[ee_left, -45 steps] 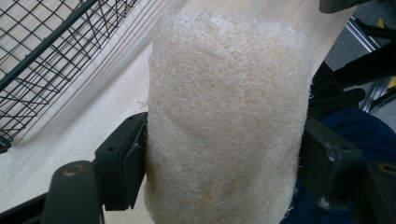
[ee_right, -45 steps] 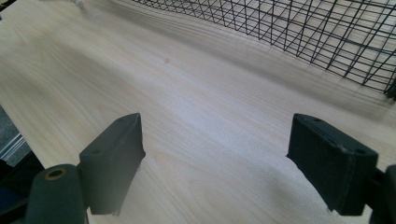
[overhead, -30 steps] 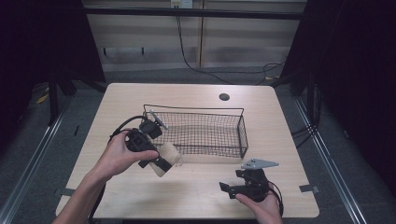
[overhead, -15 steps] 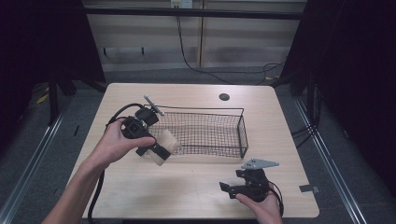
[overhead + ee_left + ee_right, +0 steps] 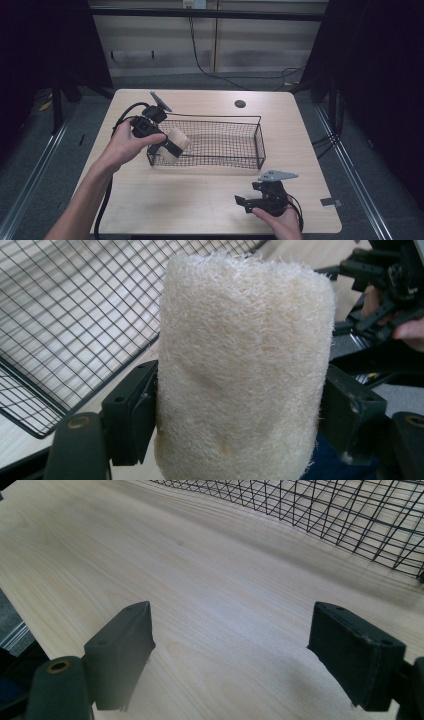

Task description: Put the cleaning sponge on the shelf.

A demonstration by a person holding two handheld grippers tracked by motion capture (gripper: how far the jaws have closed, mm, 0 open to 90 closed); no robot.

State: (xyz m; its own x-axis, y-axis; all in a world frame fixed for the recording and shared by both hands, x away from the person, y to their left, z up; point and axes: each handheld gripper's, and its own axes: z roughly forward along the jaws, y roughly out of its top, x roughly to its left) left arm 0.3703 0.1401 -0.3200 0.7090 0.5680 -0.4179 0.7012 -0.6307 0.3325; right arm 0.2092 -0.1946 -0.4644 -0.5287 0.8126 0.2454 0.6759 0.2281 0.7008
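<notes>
A cream, fibrous loofah cylinder [image 5: 175,142] [image 5: 242,365] is clamped between the jaws of my left gripper [image 5: 167,146] [image 5: 240,405], which is shut on it. It hangs over the left end of the black wire basket [image 5: 235,120], just above the rim. My right gripper [image 5: 250,204] [image 5: 232,655] rests low near the table's front right edge, its jaws open over bare wood with nothing between them.
The light wooden table [image 5: 200,195] has a round cable hole [image 5: 240,104] at the back. The basket's mesh wall [image 5: 320,515] lies ahead of the right gripper. Dark floor and metal rails surround the table.
My left gripper has carried the loofah away from me and slightly right, from in front of the basket's left corner up over its left end. The right gripper has stayed put.
</notes>
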